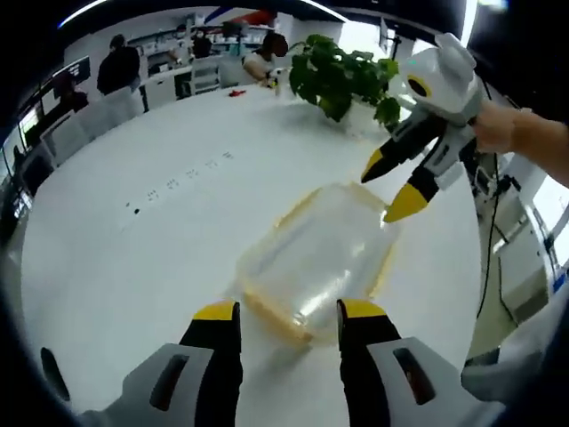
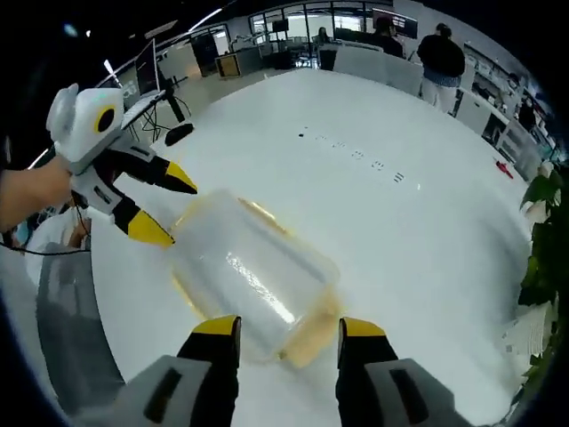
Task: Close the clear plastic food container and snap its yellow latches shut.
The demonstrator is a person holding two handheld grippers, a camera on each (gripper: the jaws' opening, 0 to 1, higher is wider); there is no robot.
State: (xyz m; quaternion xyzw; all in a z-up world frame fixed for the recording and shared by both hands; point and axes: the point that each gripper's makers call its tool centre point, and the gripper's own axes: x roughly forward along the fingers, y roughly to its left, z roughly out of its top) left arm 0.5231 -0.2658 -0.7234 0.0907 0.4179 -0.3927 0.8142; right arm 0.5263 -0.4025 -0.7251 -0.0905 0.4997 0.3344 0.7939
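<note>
The clear plastic food container is lying on the white table, its lid on top and a yellow rim running around the edge. The yellow latches are showing as soft yellow strips along the sides; the picture is blurred there, so whether any of them is snapped down cannot be told.

In the left gripper view, the left gripper is reaching toward the near end of the container with its yellow-tipped jaws spread wide, the container's corner sitting between them, and nothing is being clasped. The right gripper is coming in from the upper right in a person's hand, its two jaws parted and pointing down at the far end of the container, the lower tip seemingly just touching the rim.

In the right gripper view, the right gripper is standing with its jaws apart at the near end of the container, and the left gripper is appearing at the far end, jaws apart, held by a hand.

A leafy green plant is sitting on the table beyond the container. Several people are standing at desks in the background.
</note>
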